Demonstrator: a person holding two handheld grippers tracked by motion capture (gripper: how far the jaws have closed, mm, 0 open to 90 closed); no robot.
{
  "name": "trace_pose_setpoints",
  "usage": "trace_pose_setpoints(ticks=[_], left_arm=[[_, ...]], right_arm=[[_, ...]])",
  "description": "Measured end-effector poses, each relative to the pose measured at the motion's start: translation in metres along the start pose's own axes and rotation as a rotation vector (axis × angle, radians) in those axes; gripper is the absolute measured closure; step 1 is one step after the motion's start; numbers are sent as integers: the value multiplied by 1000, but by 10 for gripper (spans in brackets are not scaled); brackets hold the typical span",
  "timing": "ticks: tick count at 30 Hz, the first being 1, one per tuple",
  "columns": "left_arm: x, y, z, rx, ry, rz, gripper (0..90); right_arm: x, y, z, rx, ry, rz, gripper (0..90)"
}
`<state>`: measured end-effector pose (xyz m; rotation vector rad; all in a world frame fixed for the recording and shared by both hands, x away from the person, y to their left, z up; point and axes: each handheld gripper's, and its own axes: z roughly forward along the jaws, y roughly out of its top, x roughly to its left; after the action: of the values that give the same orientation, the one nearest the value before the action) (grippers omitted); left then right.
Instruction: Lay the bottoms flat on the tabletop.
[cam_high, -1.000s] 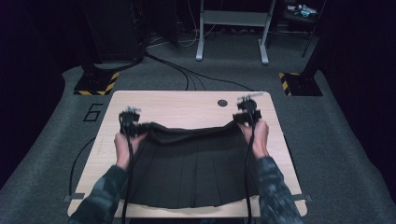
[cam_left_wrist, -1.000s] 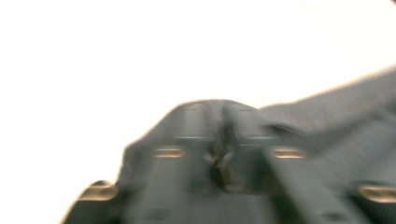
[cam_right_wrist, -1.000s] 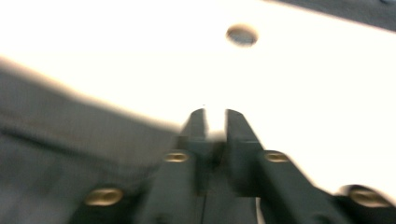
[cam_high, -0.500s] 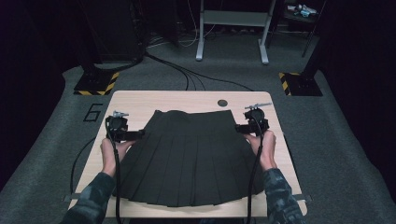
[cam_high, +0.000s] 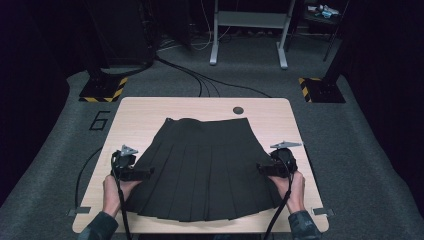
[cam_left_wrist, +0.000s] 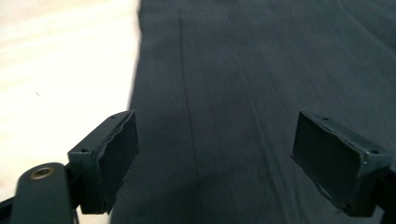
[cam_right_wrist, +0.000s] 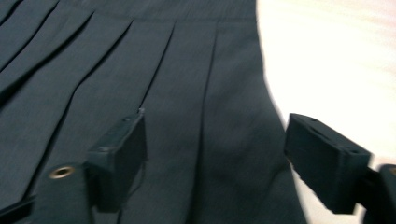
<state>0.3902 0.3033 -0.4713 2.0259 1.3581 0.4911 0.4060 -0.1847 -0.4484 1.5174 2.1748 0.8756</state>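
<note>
The pleated skirt (cam_high: 202, 167) is lying flat across the middle of the worktop (cam_high: 150, 107), waistband toward the top of the frame, hem fanning out near the bottom edge. It is looking light, soft and limp: no stiffness, likely to sag and bunch wherever it is unsupported, and the pleats are likely to shift if dragged. Best grip is probably a pinch on both side edges at once (or the two waistband corners, where the fabric is doubled), one hand-held gripper each.

The left hand-held gripper (cam_high: 145, 173) is sitting at the skirt's left edge, the right hand-held gripper (cam_high: 261, 169) at its right edge. Both are standing wide open over cloth, pads pressing on nothing; the jaws have just been opening.

Versus a second ago: the skirt is no longer bunched and held up by the waistband in the upper part of the worktop; it is now spread flat, and both grippers are sitting lower in the frame, beside its mid-sides.
</note>
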Motion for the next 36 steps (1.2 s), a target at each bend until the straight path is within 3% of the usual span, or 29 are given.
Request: trace_pose_setpoints(ticks=[4,6,9,13,19,28,36], left_arm=[[-3,-17,-2,20,-7,-11,78],[-5,-27,-4,41,-12,4,46],[-13,-38,-6,56,-4,7,0],[-21,-49,-4,69,-1,9,0],[-25,-59,4,101,6,12,0],[-28,-58,14,101,32,17,0],[-23,-36,34,102,33,21,0]], right_arm=[[4,-18,1,19,10,2,56],[8,-27,3,44,8,8,3],[13,-38,5,58,9,6,0],[23,-52,11,67,-6,0,0],[26,-68,25,100,-29,6,0],[26,-71,32,75,-60,-6,0],[16,-58,43,72,-70,3,0]])
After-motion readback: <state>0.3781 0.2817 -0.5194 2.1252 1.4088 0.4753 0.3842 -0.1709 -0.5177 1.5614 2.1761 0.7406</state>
